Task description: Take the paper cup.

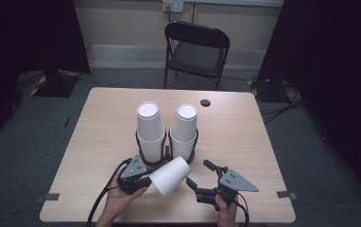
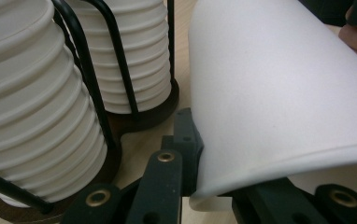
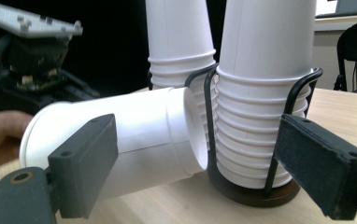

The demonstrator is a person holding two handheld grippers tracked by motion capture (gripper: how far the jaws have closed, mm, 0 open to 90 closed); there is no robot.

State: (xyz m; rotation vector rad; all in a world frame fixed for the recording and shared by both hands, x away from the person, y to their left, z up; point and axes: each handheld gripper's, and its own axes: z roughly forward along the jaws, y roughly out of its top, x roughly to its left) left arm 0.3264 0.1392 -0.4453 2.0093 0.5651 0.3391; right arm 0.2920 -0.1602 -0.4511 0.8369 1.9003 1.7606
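Two stacks of white cups (image 1: 149,127) (image 1: 184,126) stand in a black wire holder (image 1: 167,152) at the middle of the table (image 1: 98,127). At about 6 o'clock from the holder, the left gripper (image 1: 143,181) pinches the rim of a single paper cup (image 1: 170,176), which lies tilted on its side above the tabletop. At 3 o'clock from that cup, the right gripper (image 1: 198,176) hovers with its jaws wide apart, gripping nothing.

Black tongs (image 1: 146,180) (grey three-cornered plates)
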